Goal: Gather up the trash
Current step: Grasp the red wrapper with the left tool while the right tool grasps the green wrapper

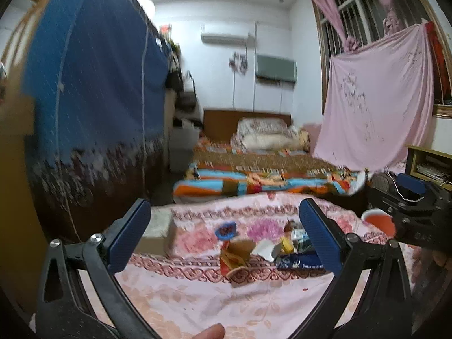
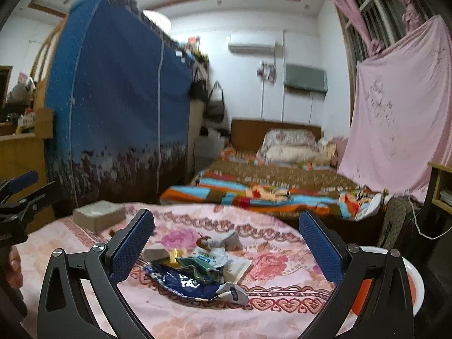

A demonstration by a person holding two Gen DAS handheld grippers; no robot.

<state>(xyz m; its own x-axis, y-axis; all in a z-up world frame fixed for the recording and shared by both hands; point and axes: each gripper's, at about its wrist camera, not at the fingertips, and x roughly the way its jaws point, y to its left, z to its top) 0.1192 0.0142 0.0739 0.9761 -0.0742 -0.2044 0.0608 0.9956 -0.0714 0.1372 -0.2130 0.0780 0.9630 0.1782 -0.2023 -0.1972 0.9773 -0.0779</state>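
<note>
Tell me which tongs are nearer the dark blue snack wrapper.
Right. The right tongs hang open just above the dark blue snack wrapper, which lies between their fingers. The left tongs, also open, sit off to its left; there the wrapper lies by the right-hand finger.

Each gripper (image 1: 224,230) (image 2: 226,238) has black frames, silver screws, blue textured pads (image 1: 316,240).

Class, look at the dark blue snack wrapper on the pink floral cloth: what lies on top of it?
On the dark blue wrapper rest a green packet and other crumpled wrappers. The pink cloth lies beneath; anything tucked under the wrapper is hidden.
</note>
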